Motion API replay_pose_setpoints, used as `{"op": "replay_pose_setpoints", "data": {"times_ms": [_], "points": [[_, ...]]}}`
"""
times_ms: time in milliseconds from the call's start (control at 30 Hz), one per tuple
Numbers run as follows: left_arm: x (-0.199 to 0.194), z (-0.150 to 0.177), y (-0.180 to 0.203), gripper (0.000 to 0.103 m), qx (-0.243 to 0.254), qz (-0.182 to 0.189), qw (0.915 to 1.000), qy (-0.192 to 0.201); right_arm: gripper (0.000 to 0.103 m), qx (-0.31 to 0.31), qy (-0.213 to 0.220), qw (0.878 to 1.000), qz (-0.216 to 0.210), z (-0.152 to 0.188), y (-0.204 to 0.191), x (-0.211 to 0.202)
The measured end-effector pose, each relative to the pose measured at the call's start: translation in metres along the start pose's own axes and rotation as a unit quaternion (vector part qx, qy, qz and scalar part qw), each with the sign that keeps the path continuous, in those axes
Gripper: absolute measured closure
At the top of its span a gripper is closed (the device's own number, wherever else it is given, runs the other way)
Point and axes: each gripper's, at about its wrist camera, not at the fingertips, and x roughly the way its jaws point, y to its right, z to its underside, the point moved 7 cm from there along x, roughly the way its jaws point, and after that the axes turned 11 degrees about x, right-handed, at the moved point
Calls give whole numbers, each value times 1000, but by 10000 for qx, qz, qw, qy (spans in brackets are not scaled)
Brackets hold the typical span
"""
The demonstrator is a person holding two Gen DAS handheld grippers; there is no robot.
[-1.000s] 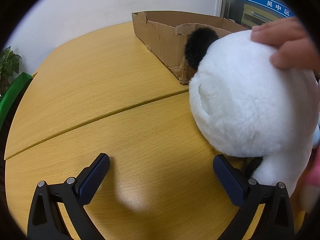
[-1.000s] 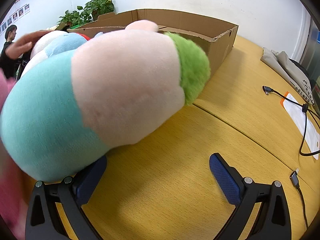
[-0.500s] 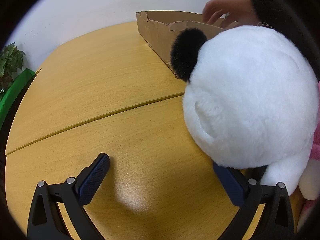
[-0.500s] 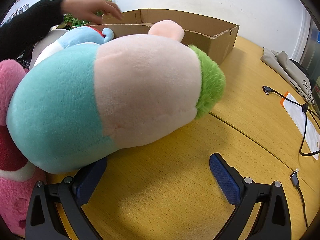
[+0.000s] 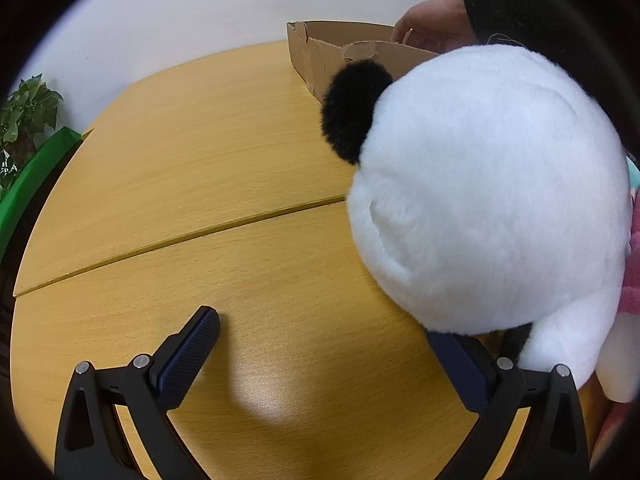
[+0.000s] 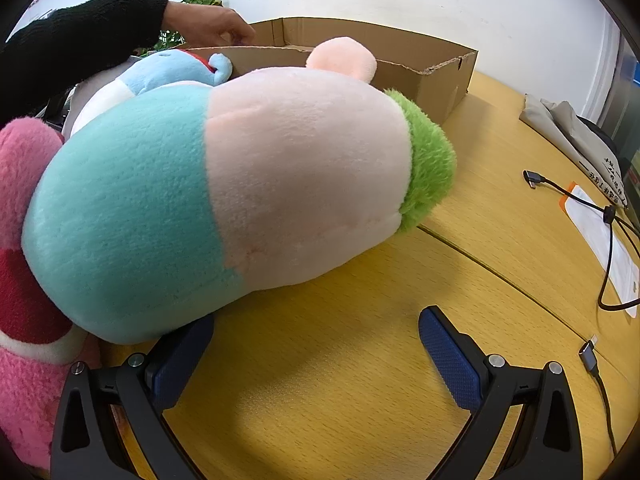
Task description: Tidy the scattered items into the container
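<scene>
Left wrist view: left claw (image 5: 322, 354) spread wide over the yellow wooden tabletop (image 5: 192, 184), empty. Round white plush panda with a black ear (image 5: 492, 200) at 2 o'clock, resting on the tabletop and overlapping the claw's right finger. Shallow brown cardboard box (image 5: 320, 60) at 12 o'clock, behind the panda. Bare hand with a black sleeve (image 5: 432, 32) at 1 o'clock, over the box rim. Green potted plant (image 5: 24, 116) at 9 o'clock.

Right wrist view: right claw (image 6: 316, 340) spread wide, empty. Large teal, pale pink and green plush toy (image 6: 224, 208) at 11 o'clock, lying on the tabletop in front of the box, over the left finger. Pink and red plush toy (image 6: 20, 272) at 9 o'clock. Small light blue plush toy (image 6: 172, 70) at 11 o'clock, beside the box. Black cables (image 6: 608, 256) at 3 o'clock.
</scene>
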Motion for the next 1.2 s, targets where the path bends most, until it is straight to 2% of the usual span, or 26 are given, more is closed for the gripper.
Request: {"op": "replay_pose_setpoints", "data": {"times_ms": [1033,1200], "points": [[-1,-2,2,0,-50,-38,10000,-10,0,64,7,10000,35,1,2,0],[-3,0,3,0,-353,-261,9990,-54,0,148,17,9998,100,1,5,0]]}}
